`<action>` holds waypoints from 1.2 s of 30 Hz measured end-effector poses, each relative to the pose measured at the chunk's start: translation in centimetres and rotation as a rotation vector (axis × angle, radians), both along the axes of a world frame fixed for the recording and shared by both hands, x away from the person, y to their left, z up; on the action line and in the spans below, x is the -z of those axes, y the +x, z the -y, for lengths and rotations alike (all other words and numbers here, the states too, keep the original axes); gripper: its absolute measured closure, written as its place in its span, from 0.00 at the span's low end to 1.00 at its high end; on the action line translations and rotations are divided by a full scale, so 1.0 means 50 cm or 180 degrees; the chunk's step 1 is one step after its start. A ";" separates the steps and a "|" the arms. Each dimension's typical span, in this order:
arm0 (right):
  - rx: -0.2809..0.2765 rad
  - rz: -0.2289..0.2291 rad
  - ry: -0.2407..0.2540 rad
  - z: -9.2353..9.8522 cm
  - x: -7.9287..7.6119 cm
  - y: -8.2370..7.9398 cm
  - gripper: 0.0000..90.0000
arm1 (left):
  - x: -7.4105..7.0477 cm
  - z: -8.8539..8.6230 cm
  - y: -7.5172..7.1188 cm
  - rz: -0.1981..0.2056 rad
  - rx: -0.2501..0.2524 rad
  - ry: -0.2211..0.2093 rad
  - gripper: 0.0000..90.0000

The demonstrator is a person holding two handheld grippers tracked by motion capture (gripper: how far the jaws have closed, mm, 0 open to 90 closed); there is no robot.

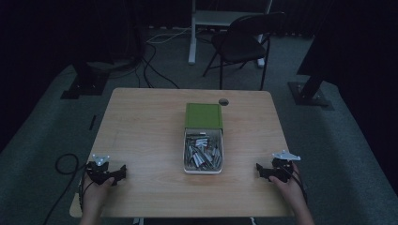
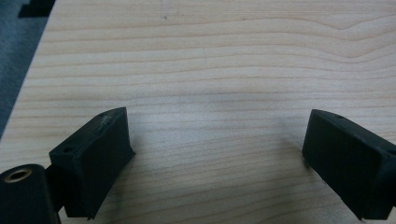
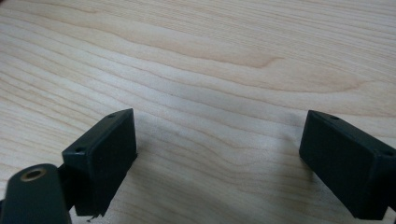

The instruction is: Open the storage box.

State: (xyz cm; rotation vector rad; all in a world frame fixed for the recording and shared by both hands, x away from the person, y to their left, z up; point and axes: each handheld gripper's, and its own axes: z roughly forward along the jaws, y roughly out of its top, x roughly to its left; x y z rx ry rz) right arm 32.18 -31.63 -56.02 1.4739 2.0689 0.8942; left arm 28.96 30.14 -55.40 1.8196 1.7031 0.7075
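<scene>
From the high view you get the whole setup: a wooden table point(image 1: 141, 126) with a box point(image 1: 203, 144) in the middle, its green lid point(image 1: 203, 116) slid toward the far end so the metal bits point(image 1: 202, 152) inside show, while the left gripper point(image 1: 123, 172) sits at the near left corner and the right gripper point(image 1: 259, 170) at the near right, both well apart from the box. The gripper views just show bare wood grain up close, each with its jaws spread wide and nothing between them.
</scene>
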 end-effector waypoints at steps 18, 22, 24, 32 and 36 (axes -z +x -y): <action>-0.0005 -0.0003 0.0008 0.001 0.000 0.000 0.12 | 0.000 0.006 -0.001 0.0009 -0.0098 -0.0007 0.10; -0.0011 -0.0006 0.0002 0.001 0.000 0.000 0.12 | 0.000 0.007 -0.002 0.0008 -0.0119 -0.0009 0.10; -0.0011 -0.0008 0.0002 0.001 0.000 0.000 0.12 | 0.000 0.007 -0.002 0.0008 -0.0119 -0.0009 0.10; 0.0003 -0.0007 0.0001 0.000 0.000 0.002 0.12 | 0.000 0.007 -0.002 0.0007 -0.0119 -0.0009 0.10; 0.0055 -0.0033 -0.0005 -0.002 -0.002 0.001 0.12 | 0.000 0.007 -0.001 0.0007 -0.0128 -0.0010 0.09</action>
